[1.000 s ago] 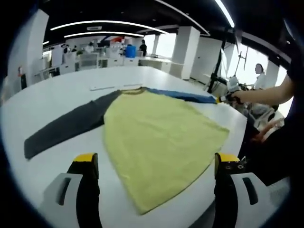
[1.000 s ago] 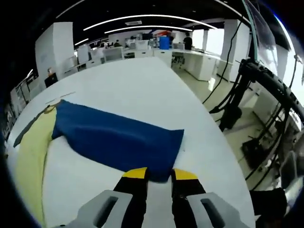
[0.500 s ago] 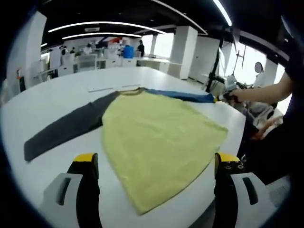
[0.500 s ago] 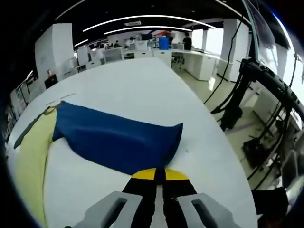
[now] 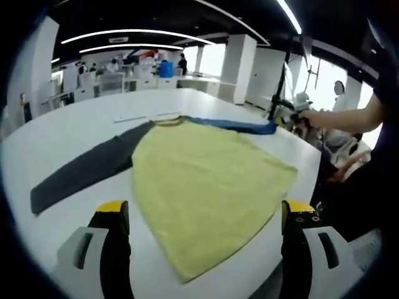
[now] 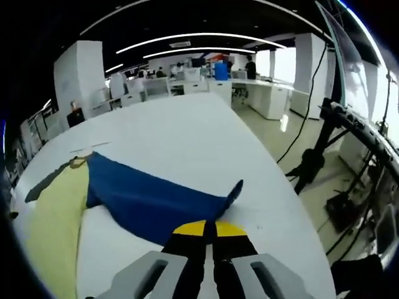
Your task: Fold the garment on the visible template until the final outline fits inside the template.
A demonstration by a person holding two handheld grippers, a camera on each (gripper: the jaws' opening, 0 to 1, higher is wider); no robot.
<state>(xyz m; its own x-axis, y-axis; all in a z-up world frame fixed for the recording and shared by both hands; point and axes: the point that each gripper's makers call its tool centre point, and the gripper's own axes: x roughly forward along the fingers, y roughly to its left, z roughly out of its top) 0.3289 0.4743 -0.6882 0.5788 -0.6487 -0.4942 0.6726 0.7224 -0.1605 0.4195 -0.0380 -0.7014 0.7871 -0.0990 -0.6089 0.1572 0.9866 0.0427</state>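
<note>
The garment lies flat on the white table (image 5: 68, 131): a yellow body (image 5: 206, 180), a grey sleeve (image 5: 81, 171) stretched to the left and a blue sleeve (image 5: 240, 126) to the far right. My left gripper (image 5: 206, 212) hovers at the hem with its jaws wide open and nothing between them. My right gripper (image 6: 209, 229) is shut on the cuff of the blue sleeve (image 6: 156, 202) and holds that end raised off the table. The yellow body (image 6: 53, 230) and the grey sleeve (image 6: 40, 179) show at the left of the right gripper view. The right gripper (image 5: 292, 119) also appears far right, held by a hand.
Thin pale strips (image 5: 134, 117) lie on the table beyond the collar. The table's edge (image 6: 287, 199) runs close to the right of the blue sleeve, with black stands and cables (image 6: 349, 143) on the floor past it. A person's arm (image 5: 349, 121) reaches in. Desks and people fill the background.
My right gripper's jaws closed on the blue cuff, then lifted it, so the sleeve end now rises off the table and bunches. The left gripper has stayed open in place.
</note>
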